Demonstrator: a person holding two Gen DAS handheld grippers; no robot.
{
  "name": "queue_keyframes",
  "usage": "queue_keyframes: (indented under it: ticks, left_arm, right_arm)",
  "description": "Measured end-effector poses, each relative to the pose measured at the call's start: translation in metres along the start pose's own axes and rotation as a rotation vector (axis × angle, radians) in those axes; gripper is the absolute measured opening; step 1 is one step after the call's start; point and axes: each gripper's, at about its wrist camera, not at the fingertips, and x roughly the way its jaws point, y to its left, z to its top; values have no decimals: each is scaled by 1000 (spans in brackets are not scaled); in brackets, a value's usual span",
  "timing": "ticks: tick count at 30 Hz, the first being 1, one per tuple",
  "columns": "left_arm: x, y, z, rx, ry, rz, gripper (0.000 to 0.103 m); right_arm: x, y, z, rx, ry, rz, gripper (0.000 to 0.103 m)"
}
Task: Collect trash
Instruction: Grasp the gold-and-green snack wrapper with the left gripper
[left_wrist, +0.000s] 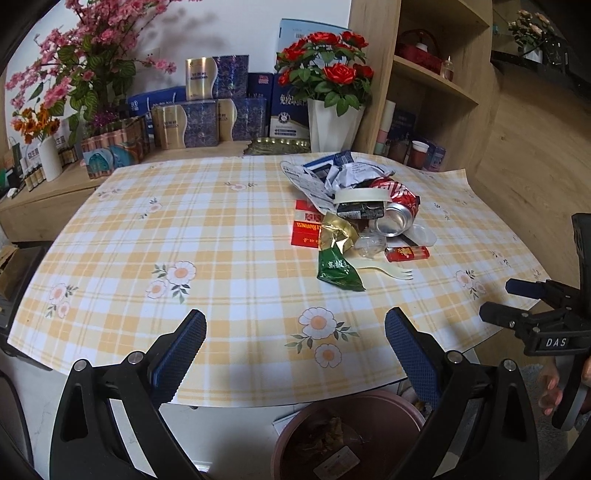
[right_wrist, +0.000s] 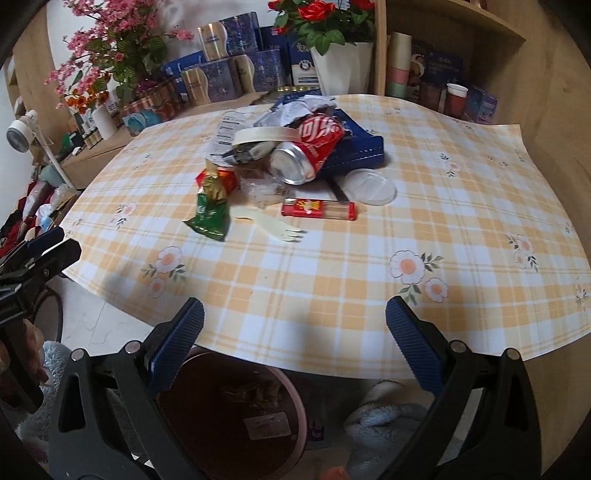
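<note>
A heap of trash lies on the yellow checked tablecloth (left_wrist: 221, 240): a crushed red can (left_wrist: 397, 212) (right_wrist: 306, 155), a green snack wrapper (left_wrist: 338, 267) (right_wrist: 208, 218), a plastic fork (left_wrist: 391, 271) (right_wrist: 277, 229), a red lighter (left_wrist: 406, 254) (right_wrist: 319, 210), a clear lid (right_wrist: 371, 186) and crumpled paper (left_wrist: 332, 177). My left gripper (left_wrist: 295, 343) is open and empty over the table's near edge. My right gripper (right_wrist: 294, 332) is open and empty, also short of the heap. A pink trash bin (left_wrist: 354, 410) (right_wrist: 295, 402) stands below the table edge.
Flower vases (left_wrist: 334, 125), blue gift boxes (left_wrist: 218, 118) and a wooden shelf (left_wrist: 436, 81) stand behind the table. The right gripper shows at the right edge of the left wrist view (left_wrist: 517, 306). A fluffy slipper (right_wrist: 380, 424) lies on the floor.
</note>
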Motion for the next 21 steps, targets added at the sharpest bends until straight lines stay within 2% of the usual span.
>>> queue_keyframes:
  ticks: [5, 10, 13, 16, 18, 21]
  left_arm:
    - [11, -3, 5, -5, 23, -36, 94]
    - [33, -11, 14, -21, 78, -96, 81]
    - [56, -17, 22, -32, 112, -118, 77]
    - [85, -22, 32, -50, 153, -135, 69]
    - [106, -24, 38, -70, 185, -140, 62]
    - [130, -24, 46, -88, 208, -131, 57]
  right_arm:
    - [9, -15, 0, 42, 23, 18, 97]
    - [14, -29, 1, 101, 17, 28, 97]
    - [16, -40, 4, 141, 6, 30, 97]
    - [17, -49, 6, 168, -4, 32, 97]
    - [17, -54, 8, 178, -8, 34, 93]
    - [19, -62, 10, 191, -11, 37, 86]
